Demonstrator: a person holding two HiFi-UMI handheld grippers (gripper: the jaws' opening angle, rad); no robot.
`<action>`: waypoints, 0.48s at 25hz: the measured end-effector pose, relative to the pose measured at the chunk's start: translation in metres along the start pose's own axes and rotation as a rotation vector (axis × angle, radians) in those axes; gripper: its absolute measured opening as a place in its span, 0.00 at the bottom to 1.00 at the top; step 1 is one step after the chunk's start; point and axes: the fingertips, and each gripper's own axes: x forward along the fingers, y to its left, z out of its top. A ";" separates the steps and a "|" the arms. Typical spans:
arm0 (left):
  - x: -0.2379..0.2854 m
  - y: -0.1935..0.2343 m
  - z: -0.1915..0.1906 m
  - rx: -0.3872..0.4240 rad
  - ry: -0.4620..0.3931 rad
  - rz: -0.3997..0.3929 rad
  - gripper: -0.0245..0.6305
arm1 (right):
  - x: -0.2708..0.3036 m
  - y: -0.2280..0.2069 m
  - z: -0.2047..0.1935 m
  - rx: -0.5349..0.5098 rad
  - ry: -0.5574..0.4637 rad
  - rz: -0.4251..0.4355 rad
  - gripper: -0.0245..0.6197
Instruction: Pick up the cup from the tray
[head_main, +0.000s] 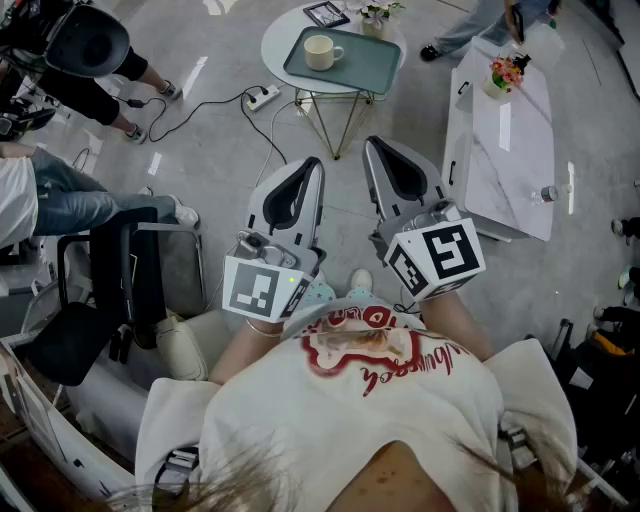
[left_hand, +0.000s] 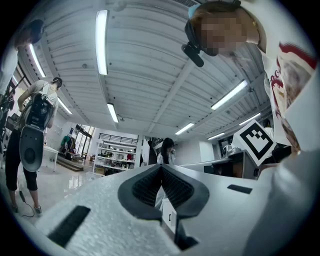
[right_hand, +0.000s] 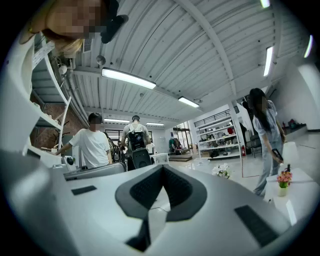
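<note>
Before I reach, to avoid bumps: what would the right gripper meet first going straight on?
Probably nothing near: the right gripper points roughly level, apparently passing above the round table.

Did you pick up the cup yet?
Not yet, nothing is done. The cup sits on the green tray on the round table, far ahead. The left gripper and right gripper are shut, empty, held close to the person. Left to do: walk over, open a gripper, grab the cup and lift it.

White left claw, white right claw, black pads, square-marker cubes, red-printed white T-shirt
</note>
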 end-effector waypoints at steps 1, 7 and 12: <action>0.000 -0.001 0.000 0.001 -0.001 -0.001 0.06 | -0.001 0.000 0.001 -0.002 -0.003 0.000 0.08; 0.004 -0.006 0.003 0.010 -0.006 -0.007 0.06 | -0.005 -0.003 0.005 -0.009 -0.014 -0.004 0.08; 0.010 -0.004 0.000 0.009 -0.001 -0.008 0.06 | -0.003 -0.009 0.005 -0.018 -0.017 -0.017 0.08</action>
